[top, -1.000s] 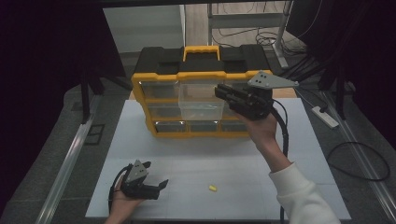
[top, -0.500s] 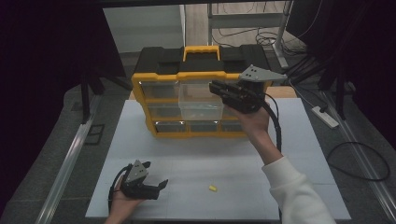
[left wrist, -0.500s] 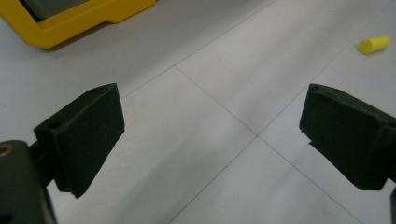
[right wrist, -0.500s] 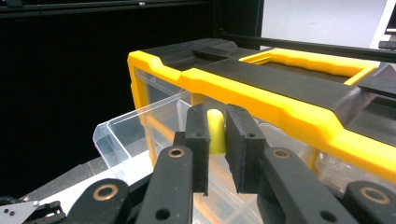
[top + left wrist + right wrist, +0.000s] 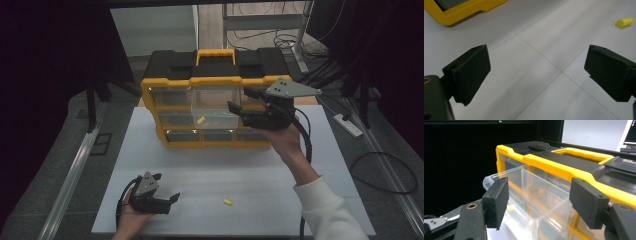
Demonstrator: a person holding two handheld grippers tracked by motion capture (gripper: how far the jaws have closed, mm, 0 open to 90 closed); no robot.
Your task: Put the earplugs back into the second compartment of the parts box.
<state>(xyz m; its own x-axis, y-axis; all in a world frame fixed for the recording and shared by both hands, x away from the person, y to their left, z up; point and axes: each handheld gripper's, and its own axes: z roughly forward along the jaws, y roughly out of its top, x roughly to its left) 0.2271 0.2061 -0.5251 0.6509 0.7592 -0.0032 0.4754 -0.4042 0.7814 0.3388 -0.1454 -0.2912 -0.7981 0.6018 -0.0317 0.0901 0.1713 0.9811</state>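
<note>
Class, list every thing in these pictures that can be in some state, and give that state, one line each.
Organizer: upright on the table, handle on top.
Middle drawer: pulled out, a yellow piece inside.
Loose yellow piece: lying on the table.
Left gripper: open, low over the table, holding nothing.
Right gripper: open, at the drawer, holding nothing.

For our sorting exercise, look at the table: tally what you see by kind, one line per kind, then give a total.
Small yellow cylindrical pieces: 2, one on the white table, one inside the pulled-out clear plastic drawer
Yellow and black plastic drawer organiser: 1
Black two-jaw grippers: 2, left gripper and right gripper, both open
Total: 5
</note>
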